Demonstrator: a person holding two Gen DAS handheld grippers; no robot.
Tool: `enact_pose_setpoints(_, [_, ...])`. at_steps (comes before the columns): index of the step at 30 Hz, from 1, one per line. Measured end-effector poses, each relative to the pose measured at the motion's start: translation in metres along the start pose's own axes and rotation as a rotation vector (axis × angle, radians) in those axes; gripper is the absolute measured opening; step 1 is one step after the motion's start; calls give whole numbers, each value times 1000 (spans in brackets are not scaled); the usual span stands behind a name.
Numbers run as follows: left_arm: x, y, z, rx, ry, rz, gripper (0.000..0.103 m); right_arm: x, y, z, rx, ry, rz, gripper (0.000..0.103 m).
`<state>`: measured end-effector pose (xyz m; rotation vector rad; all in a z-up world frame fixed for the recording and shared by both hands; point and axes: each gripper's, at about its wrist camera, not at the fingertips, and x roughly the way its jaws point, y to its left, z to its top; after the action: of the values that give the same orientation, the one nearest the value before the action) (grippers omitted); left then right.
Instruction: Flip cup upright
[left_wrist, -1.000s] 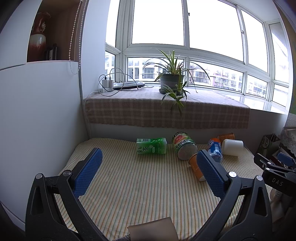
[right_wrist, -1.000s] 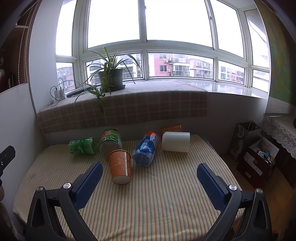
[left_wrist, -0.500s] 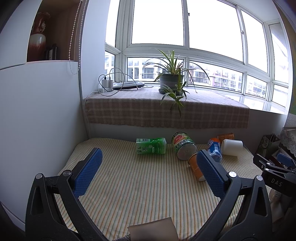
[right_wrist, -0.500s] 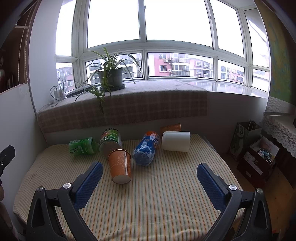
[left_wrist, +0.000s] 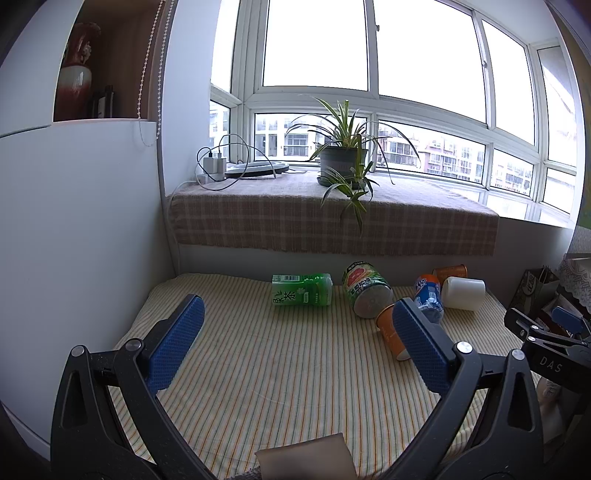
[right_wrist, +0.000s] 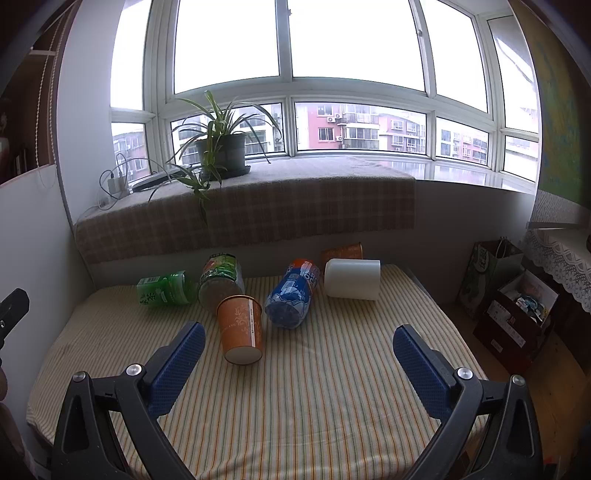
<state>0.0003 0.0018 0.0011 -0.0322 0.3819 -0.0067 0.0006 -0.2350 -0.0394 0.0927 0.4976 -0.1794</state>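
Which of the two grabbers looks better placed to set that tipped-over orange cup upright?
Probably the right gripper: the orange cup lies just ahead of its open jaws. For the left gripper, it sits off to the side, partly hidden behind a finger.

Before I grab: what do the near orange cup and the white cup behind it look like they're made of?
The near orange cup looks like printed paper: matte wall, a seam line down its side and a thin rolled rim. The white cup is plain and matte with no print; whether it is paper, foam or plastic cannot be told from here. Both lie on their sides.
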Motion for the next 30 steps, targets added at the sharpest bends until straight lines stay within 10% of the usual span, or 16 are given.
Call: enact_pose_setpoints(30, [0,1,0,-2,4,1,103,5,0,2,-5,21,5,103])
